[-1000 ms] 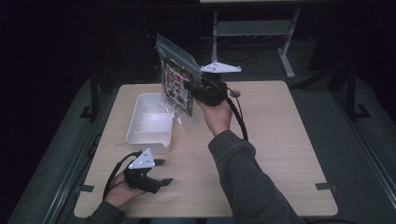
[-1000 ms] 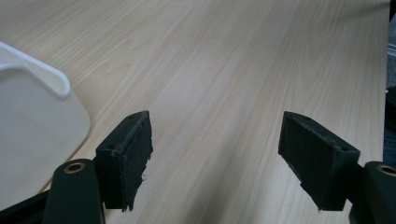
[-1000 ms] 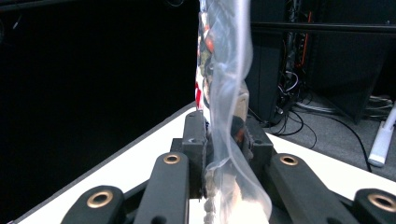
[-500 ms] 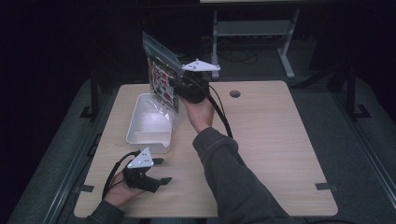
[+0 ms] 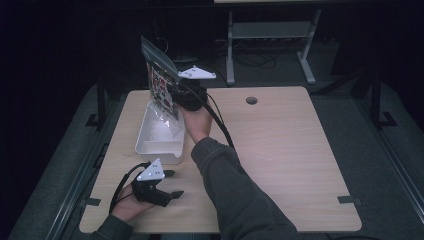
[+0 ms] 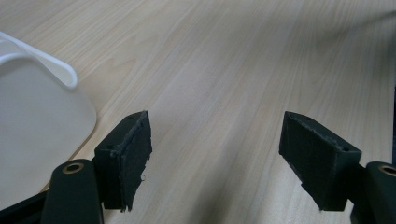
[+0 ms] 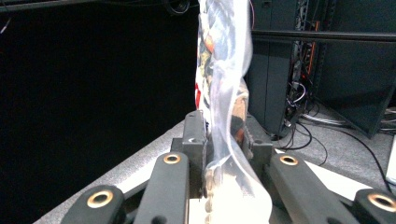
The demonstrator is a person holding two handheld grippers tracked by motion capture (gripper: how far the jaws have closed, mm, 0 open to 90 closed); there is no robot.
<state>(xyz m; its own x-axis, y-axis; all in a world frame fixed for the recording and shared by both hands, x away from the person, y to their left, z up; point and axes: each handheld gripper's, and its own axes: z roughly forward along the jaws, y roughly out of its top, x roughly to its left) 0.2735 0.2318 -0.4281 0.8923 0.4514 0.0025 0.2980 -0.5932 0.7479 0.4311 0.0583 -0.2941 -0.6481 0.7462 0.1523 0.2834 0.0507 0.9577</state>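
Note:
A clear plastic bag (image 5: 161, 84) with a colourful printed card inside hangs upright above the white bin (image 5: 150, 145). My right gripper (image 5: 181, 95) is shut on its edge; in the right gripper view the bag (image 7: 223, 70) rises from between the closed jaws of that gripper (image 7: 223, 140). My left gripper (image 5: 172, 184) rests on the table near the front left, open and holding nothing. In the left gripper view my left gripper (image 6: 215, 154) has its pads wide apart over bare wood, with the bin's corner (image 6: 42, 121) at the left.
The wooden table (image 5: 280, 150) has a round cable hole (image 5: 251, 100) at the back. A metal stand (image 5: 270, 35) and cables sit on the dark floor behind the table. Cables trail from both grippers.
My right gripper has carried the bag leftward, from the middle of the table's back to over the white bin. The left gripper has stayed put.

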